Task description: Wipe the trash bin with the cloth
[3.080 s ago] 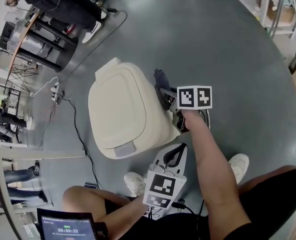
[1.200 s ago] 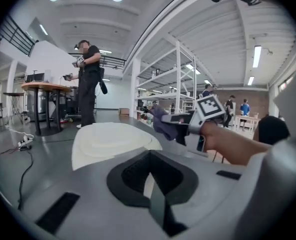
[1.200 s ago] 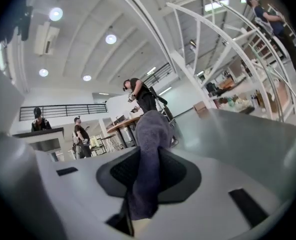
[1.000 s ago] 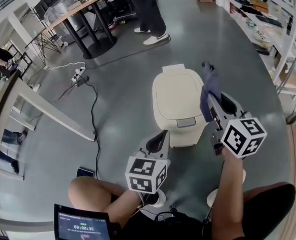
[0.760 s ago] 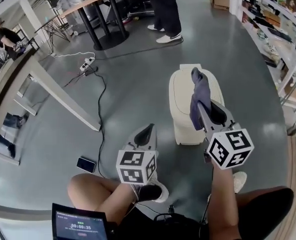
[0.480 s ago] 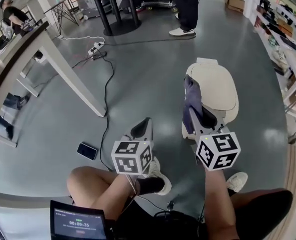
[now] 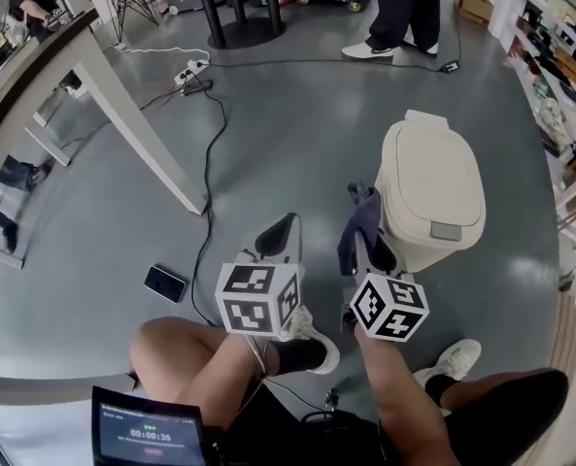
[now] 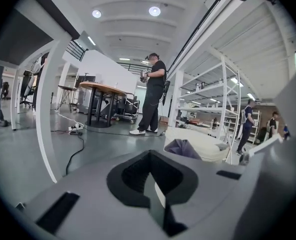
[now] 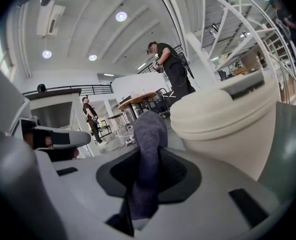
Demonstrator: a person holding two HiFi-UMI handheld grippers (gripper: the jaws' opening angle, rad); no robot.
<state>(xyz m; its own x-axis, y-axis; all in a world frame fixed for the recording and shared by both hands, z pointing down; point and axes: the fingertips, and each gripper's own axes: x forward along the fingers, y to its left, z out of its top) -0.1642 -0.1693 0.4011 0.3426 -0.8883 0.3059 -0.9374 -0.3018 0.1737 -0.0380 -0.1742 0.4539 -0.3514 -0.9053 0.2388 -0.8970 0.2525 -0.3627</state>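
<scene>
Cream trash bin (image 7: 431, 197) stands closed on the floor; the purple cloth (image 7: 357, 229), pinched in the right gripper (image 7: 367, 252), has dropped from over the lid to just beside the bin's wall, likely to wipe that side; left gripper (image 7: 278, 233) idle, jaws together

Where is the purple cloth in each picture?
Head view: the cloth is in the middle, just left of the bin.
Left gripper view: right of middle, in front of the bin.
Right gripper view: dead centre, bin on its right.
Shared landmark: the cream bin.
</scene>
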